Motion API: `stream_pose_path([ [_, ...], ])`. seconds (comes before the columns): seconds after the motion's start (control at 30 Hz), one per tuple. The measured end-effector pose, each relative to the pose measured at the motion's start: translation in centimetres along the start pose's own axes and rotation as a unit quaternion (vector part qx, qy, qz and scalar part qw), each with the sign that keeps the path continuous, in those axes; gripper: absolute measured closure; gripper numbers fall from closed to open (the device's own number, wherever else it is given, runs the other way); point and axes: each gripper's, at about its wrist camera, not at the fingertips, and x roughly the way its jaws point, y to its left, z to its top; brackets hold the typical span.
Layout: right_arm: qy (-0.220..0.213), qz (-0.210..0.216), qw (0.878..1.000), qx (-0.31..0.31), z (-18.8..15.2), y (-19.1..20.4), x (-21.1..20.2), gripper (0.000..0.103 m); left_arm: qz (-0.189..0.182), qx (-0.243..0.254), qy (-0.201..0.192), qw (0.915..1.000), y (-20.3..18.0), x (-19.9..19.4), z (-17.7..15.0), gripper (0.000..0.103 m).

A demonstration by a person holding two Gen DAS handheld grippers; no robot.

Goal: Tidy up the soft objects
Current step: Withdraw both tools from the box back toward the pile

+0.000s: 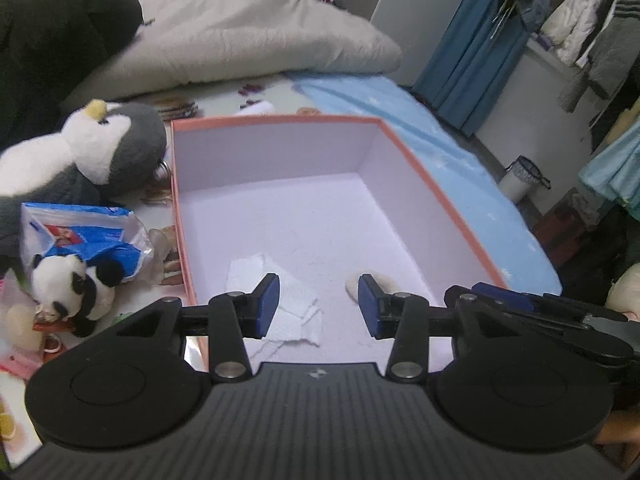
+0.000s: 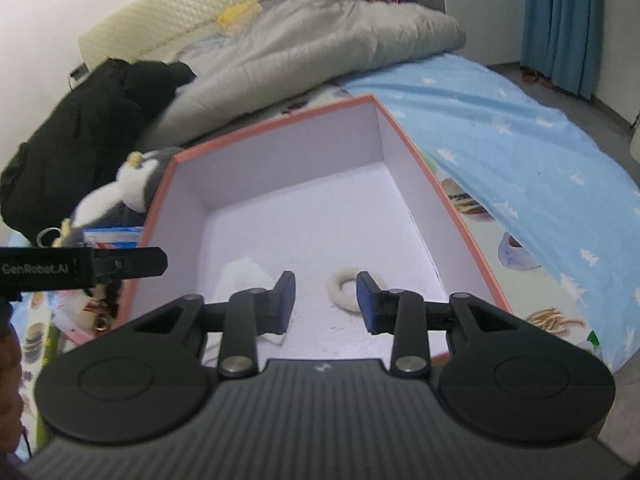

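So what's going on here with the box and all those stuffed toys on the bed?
A person is tidying soft things into an orange-rimmed box on the bed, using two handheld grippers. The left gripper and right gripper hover over the box, fingers apart and holding nothing. Inside lie a white cloth and a pale ring. A plush penguin and small panda wait outside.

Count of things on the bed and in the box

One open pink-rimmed cardboard box with white inside holds two things: one crumpled white paper tissue and one cream fabric ring. Beside it lie two plush toys, one grey-and-white penguin and one small black-and-white panda, plus one blue-and-white plastic packet. Two black claws with blue pads: left, right.
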Motion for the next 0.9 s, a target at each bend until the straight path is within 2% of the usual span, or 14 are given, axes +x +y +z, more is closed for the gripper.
stream_pose_path([
  [0.43, -0.058, 0.010, 0.998, -0.018, -2.7, 4.0, -9.0, 0.066, -0.009, 0.010, -0.061, 0.9981, -0.9, -11.2, -4.7, 0.054],
  [0.9, -0.088, 0.035, 0.995, -0.045, -6.2, 7.1, -14.3, 0.066, -0.005, 0.000, -0.096, 0.9953, -0.4, -18.3, -10.2, 0.053],
])
